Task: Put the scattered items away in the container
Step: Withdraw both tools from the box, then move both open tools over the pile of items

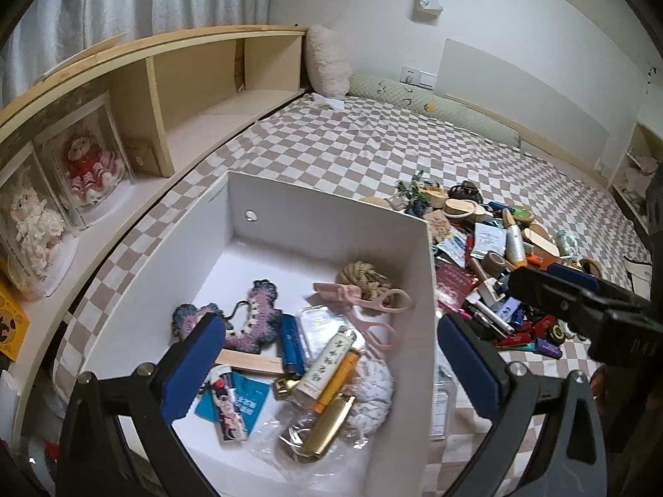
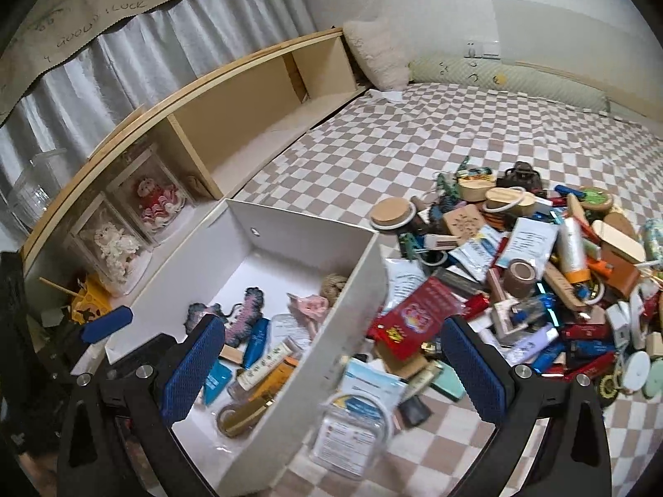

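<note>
Both tongs wide, nothing held: left tongs over white box on bed, right tongs astride box wall. Next grab from pile right of box; pick loose edge piece like clear packet, not buried stuff.

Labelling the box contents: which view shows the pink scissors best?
Left wrist view: the pink scissors lie whole and unobstructed in the white box. Right wrist view shows only a pink blurred part behind the box wall.

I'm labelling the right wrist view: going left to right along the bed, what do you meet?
Doll display cases → white box → red packet → brown tape roll → white round disc.
</note>
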A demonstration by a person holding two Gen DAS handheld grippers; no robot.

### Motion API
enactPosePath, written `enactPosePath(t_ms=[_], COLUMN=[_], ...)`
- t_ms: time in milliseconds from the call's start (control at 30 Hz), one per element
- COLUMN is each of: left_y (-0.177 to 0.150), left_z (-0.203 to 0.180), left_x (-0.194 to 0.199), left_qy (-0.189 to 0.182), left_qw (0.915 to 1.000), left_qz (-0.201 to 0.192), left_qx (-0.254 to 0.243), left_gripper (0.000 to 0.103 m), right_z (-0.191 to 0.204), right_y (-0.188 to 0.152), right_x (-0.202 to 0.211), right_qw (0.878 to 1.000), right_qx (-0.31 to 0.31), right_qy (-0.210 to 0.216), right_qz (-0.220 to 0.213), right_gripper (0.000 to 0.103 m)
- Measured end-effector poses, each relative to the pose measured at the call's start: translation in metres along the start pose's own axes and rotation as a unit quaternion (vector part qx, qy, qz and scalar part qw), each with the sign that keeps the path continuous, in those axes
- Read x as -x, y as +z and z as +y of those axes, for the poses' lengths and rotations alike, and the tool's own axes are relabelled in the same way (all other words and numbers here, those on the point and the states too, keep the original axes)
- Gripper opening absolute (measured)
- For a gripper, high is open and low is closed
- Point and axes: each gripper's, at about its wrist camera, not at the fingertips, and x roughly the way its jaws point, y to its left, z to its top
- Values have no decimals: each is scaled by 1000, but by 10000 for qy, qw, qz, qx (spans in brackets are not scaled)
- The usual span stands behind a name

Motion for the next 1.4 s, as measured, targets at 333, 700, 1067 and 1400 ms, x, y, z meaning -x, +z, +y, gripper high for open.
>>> enactPosePath(t_ms=[333,700,1067,1400], left_y=[0,3,-3,-17], left_z=[-41,-85,-126,-154], left_x=[4,2,-21,-58], left_qy=[-204,-272,-545,-719], left_qw=[9996,9986,9966,9947], left_qz=[-91,-218,-111,61], left_qx=[-176,-396,-608,-729], left_gripper=[103,103,103,103], right_z=[-35,-82,-123,-147], right_y=[-12,-22,-35,-57], right_x=[32,61,77,77], right_qw=[9996,9982,9952,9878], right_qx=[-22,-240,-329,263], right_qy=[-248,-490,-826,-1281], right_qz=[-115,-260,-406,-845], right_gripper=[103,103,103,103])
